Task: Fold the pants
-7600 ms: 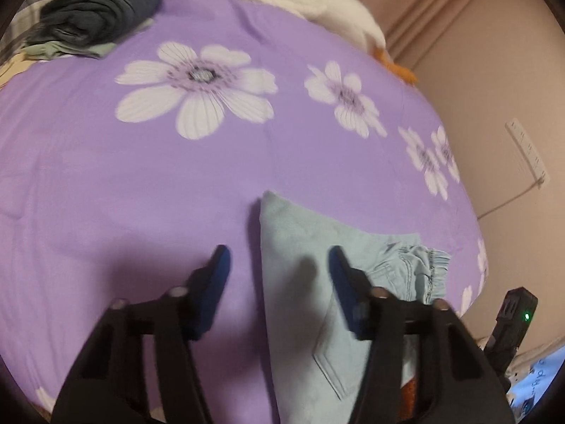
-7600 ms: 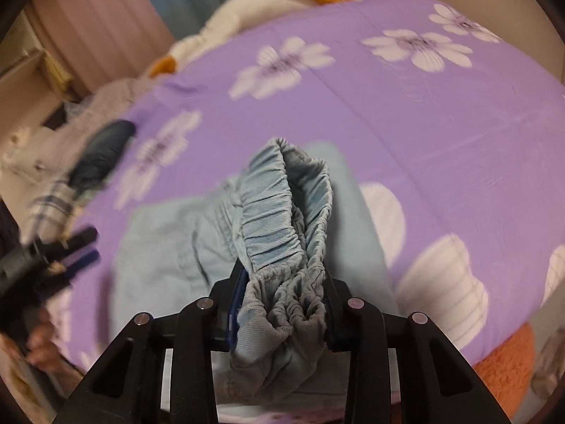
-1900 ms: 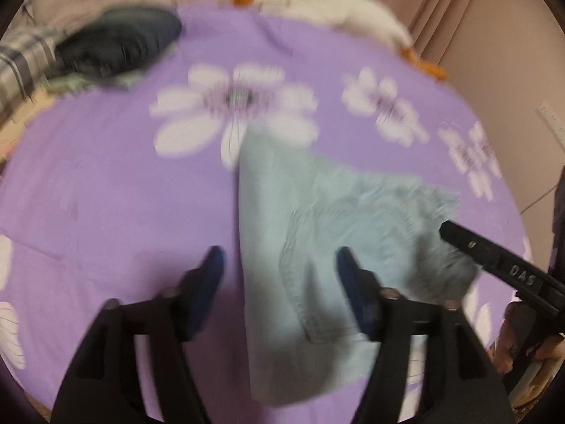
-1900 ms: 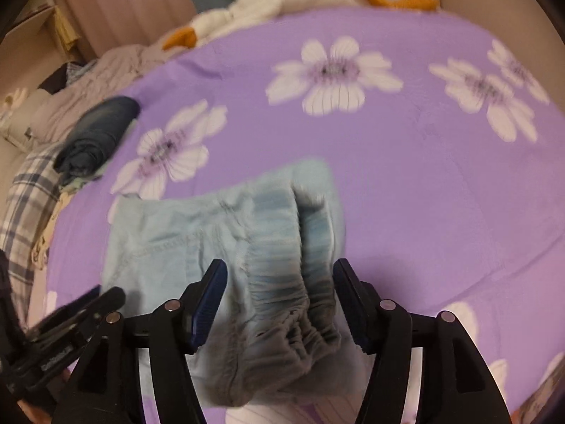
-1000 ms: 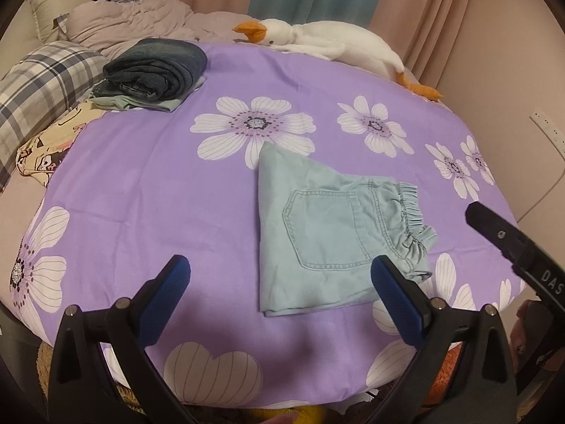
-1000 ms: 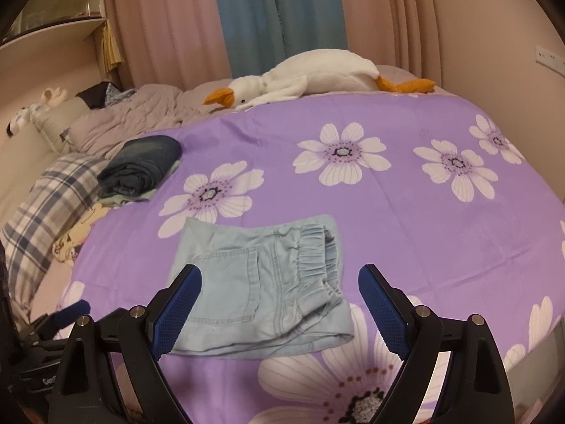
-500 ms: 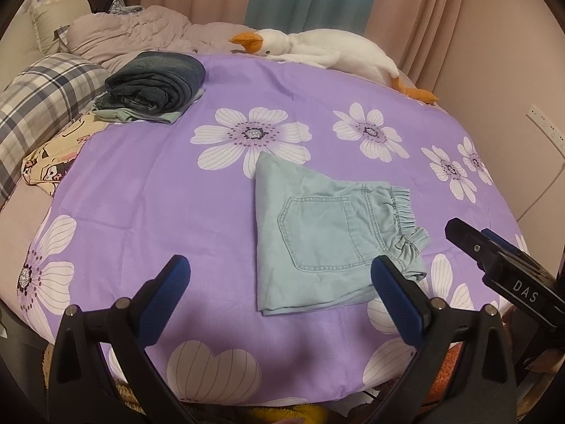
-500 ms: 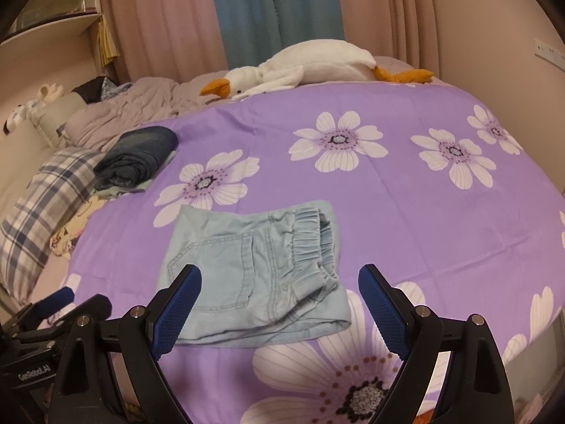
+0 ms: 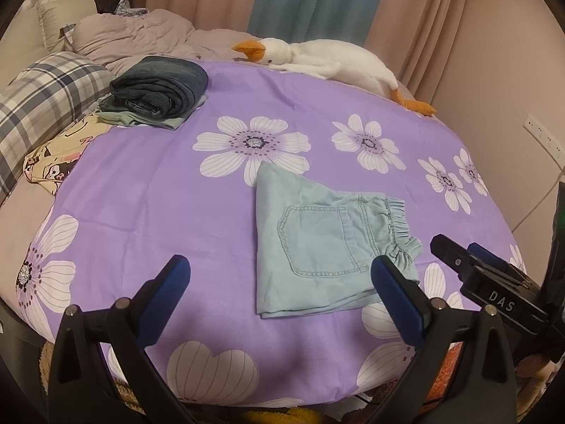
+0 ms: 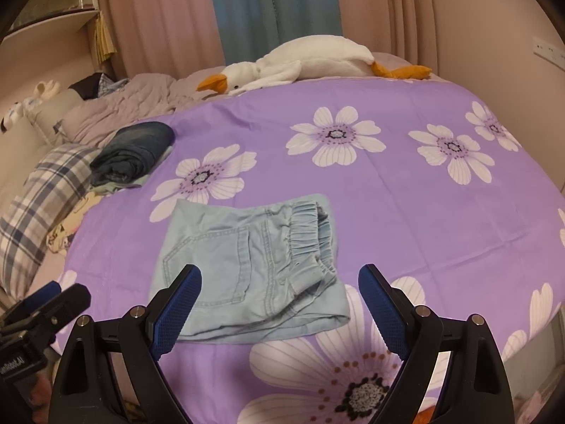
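Note:
The light blue pants (image 9: 317,236) lie folded into a compact square on the purple flowered bedspread (image 9: 159,194), back pocket up, elastic waistband at the right. They also show in the right wrist view (image 10: 247,265). My left gripper (image 9: 279,268) is wide open and empty, held back above the bed's near edge. My right gripper (image 10: 279,275) is wide open and empty, also held back from the pants. The right gripper's tip shows at the right of the left wrist view (image 9: 459,258).
A stack of folded dark jeans and other clothes (image 9: 159,88) sits at the bed's far left. A white goose plush (image 9: 317,60) lies along the far edge. A plaid pillow (image 9: 39,106) and a rumpled blanket (image 9: 141,42) are at the left. Curtains hang behind.
Both grippers let go of the pants, opened wide and pulled back and up from the bed. The folded pants stay flat on the bedspread.

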